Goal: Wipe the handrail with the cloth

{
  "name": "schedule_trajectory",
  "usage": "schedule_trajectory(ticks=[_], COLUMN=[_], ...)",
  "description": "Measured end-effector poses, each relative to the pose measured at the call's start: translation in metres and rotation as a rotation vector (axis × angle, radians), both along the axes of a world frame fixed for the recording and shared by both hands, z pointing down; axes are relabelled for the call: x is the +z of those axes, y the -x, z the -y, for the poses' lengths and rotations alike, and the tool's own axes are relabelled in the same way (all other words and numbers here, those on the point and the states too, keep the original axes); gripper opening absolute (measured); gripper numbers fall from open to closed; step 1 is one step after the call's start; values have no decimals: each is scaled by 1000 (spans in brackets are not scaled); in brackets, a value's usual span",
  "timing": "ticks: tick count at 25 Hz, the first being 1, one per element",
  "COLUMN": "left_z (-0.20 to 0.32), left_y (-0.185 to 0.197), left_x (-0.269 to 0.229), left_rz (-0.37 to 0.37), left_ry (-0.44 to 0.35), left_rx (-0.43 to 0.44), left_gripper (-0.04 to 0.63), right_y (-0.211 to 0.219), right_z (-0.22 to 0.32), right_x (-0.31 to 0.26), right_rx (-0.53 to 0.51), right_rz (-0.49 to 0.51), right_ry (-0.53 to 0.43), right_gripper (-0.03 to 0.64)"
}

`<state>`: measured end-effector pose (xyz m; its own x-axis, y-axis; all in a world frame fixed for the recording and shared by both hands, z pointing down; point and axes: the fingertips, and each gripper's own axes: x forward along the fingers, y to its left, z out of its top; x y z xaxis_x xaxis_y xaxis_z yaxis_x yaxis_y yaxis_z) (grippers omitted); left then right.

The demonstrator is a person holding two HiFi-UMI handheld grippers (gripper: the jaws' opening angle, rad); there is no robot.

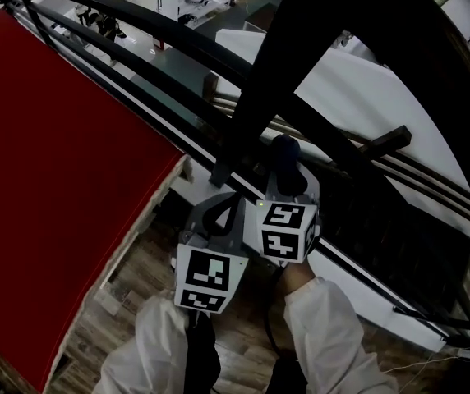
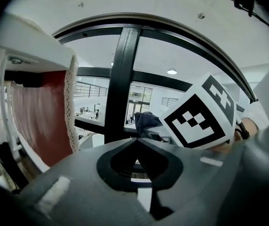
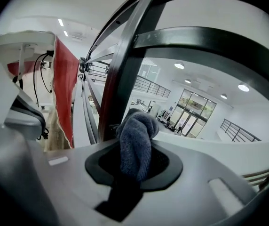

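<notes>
The black handrail (image 1: 128, 25) curves across the top of the head view, and a thick black post (image 1: 301, 64) comes down toward my grippers. My right gripper (image 1: 290, 175) is shut on a blue-grey cloth (image 1: 284, 148), which bunches up out of its jaws right beside the post. In the right gripper view the cloth (image 3: 137, 138) stands between the jaws of the gripper (image 3: 130, 149), with the post (image 3: 120, 79) and rail (image 3: 209, 36) close behind. My left gripper (image 1: 223, 205) sits just left of it, shut and empty (image 2: 135, 141).
A large red panel (image 1: 54, 179) fills the left side beyond the railing. Below the rail lie an atrium with white floor slabs (image 1: 383, 89) and lower railings. Wooden flooring (image 1: 112, 327) is underfoot. White sleeves (image 1: 325, 335) hold both grippers.
</notes>
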<state>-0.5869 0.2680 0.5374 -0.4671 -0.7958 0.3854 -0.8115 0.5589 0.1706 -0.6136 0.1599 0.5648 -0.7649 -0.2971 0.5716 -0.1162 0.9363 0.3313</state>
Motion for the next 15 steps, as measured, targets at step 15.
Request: schedule_trajectory(ticks=[15], left_z=[70], left_y=[-99], left_x=[-2], left_rz=[11], left_ry=[38], left_rx=[128], left_gripper=[2], right_y=[-124], right_z=[80], right_x=[-7], right_rx=[102], right_rz=[-15], right_ry=[-3], right_gripper=[89])
